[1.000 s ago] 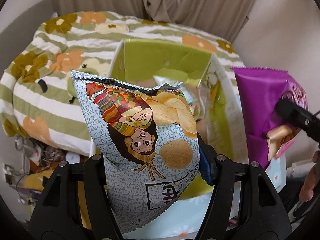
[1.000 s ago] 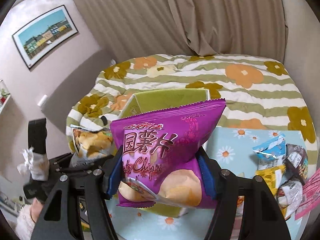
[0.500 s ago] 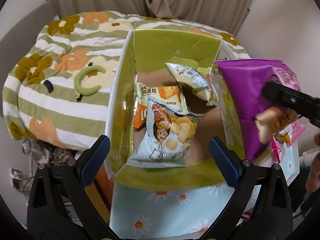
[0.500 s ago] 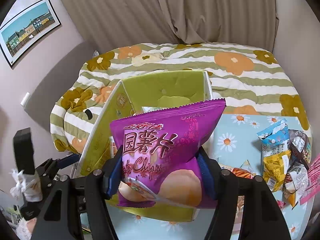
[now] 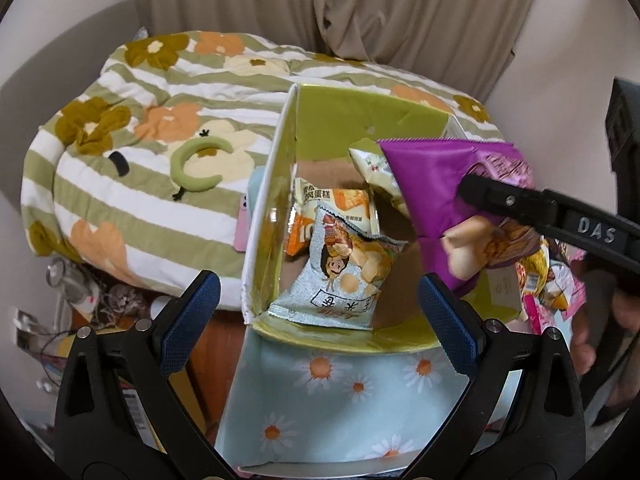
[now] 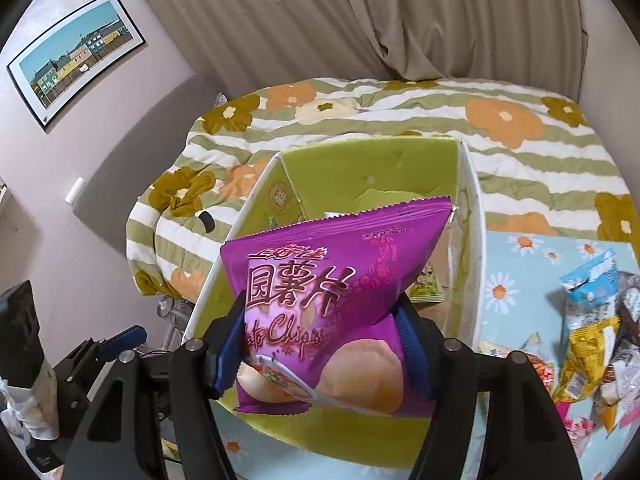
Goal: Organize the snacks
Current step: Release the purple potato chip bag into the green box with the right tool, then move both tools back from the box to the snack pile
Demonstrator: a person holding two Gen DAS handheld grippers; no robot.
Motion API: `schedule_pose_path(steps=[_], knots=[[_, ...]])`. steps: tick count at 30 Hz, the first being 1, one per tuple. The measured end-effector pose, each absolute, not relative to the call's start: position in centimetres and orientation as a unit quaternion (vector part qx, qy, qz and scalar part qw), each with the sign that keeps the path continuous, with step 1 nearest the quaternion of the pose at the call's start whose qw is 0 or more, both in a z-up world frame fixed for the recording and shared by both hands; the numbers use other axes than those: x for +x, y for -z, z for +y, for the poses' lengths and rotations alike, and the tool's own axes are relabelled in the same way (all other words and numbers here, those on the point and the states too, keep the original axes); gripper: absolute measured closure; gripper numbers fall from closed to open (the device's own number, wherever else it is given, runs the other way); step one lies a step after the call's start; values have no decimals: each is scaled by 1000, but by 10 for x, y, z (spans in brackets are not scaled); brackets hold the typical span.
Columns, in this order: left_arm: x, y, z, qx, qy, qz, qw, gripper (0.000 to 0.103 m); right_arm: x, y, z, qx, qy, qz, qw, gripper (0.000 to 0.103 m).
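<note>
The glossy purple potato-chip bag [image 6: 332, 312] is held upright, its long axis vertical and its serrated top edge uppermost, clamped at mid-height between the blue pads of the right gripper [image 6: 320, 344], over the green-lined cardboard box [image 6: 372, 176]. The left gripper [image 5: 318, 312] is spread wide with nothing between its pads. Beyond it, the pale grey cartoon-printed chip bag [image 5: 344, 276] lies inside the box, its top pointing away.

Soft even daylight, sharp focus, fisheye bending, dark vignette at corners.
</note>
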State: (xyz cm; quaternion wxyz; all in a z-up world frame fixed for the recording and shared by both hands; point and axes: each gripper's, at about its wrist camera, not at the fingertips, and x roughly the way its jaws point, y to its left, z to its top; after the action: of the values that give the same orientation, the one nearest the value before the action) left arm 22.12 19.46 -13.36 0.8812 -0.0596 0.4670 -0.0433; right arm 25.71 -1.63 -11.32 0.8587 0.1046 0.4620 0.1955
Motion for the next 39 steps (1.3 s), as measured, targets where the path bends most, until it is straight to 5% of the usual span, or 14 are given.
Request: schedule_pose_path(steps=[2, 5, 6, 24, 39], knots=[[220, 134, 193, -57, 40, 465, 882, 4, 260, 120, -18, 117, -207, 465, 853, 33], [217, 135, 192, -57, 39, 467, 882, 4, 257, 126, -20, 115, -203, 462, 856, 4], [216, 136, 192, -60, 39, 467, 881, 4, 253, 126, -21, 108, -199, 451, 863, 3], [201, 110, 190, -52, 76, 446, 890, 4, 203, 90, -35, 56, -177, 416, 890, 3], [183, 84, 91, -20, 180, 427, 886, 4, 118, 54, -135, 86, -56, 371, 923, 3]])
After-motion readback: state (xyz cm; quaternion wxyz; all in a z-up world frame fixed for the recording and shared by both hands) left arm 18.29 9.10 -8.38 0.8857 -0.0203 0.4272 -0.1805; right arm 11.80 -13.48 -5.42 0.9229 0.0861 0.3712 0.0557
